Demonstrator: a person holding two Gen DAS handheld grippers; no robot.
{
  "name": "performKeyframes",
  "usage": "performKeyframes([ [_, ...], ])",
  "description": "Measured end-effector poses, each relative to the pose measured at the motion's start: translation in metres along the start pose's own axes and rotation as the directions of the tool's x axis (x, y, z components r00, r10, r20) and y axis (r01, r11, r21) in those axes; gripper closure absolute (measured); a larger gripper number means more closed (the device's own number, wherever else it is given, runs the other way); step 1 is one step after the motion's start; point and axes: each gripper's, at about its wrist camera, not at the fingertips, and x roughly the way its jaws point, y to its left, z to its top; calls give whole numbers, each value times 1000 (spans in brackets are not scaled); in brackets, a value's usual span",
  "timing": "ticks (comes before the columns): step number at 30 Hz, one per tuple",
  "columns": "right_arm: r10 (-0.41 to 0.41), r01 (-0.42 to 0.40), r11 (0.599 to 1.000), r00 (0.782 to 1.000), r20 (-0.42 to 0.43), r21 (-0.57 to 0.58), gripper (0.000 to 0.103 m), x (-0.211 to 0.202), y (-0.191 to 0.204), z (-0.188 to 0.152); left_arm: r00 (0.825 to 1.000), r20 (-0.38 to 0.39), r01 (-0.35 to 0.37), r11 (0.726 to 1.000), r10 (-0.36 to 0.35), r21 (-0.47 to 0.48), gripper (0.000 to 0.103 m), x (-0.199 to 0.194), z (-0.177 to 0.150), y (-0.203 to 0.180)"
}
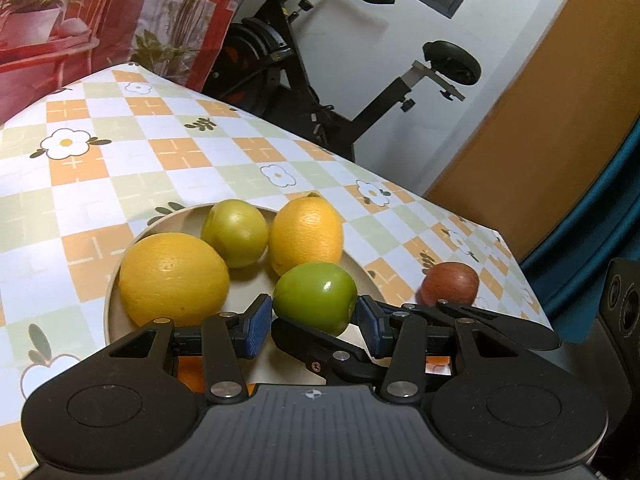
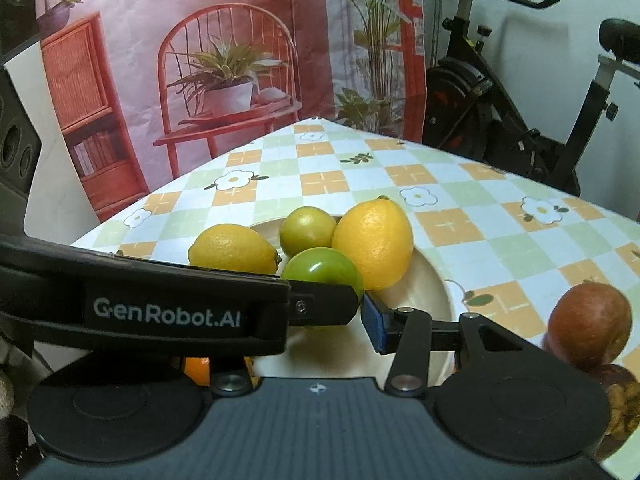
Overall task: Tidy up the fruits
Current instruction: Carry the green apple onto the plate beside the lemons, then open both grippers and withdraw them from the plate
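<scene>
A beige plate (image 1: pixel 116 280) on the checked tablecloth holds two lemons (image 1: pixel 174 278) (image 1: pixel 306 234), a yellow-green fruit (image 1: pixel 235 232) and a bright green apple (image 1: pixel 315 297). My left gripper (image 1: pixel 312 322) has its blue pads on either side of the green apple, touching or nearly touching it, low over the plate. A red apple (image 1: pixel 450 283) lies on the cloth right of the plate. In the right wrist view the left gripper's body crosses in front and hides my right gripper's left finger; the right pad (image 2: pixel 374 326) stands beside the green apple (image 2: pixel 322 266). The red apple (image 2: pixel 588 326) is at the right.
The table (image 2: pixel 448 184) ends near the far corner, with an exercise bike (image 1: pixel 320 80) and a printed backdrop (image 2: pixel 200 80) behind it. A dark dish of nuts (image 2: pixel 622 400) sits by the red apple. Something orange (image 2: pixel 198 370) shows under the left gripper.
</scene>
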Motion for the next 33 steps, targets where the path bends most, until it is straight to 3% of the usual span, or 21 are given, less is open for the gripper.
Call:
performKeyframes([
  [13,23,-21,997,999,-23,74,55,13,-4,-1,999,8,-41,999,41,6,53,-3,-3,4],
  [24,25,-23,998,999,-28,61,55,16,0,0,998,50,-50,999,50,7,53,-12,-2,1],
  [33,18,-19,999,999,37,42,55,1,3,2,992,113,-59,998,59,3,53,-28,-2,-2],
])
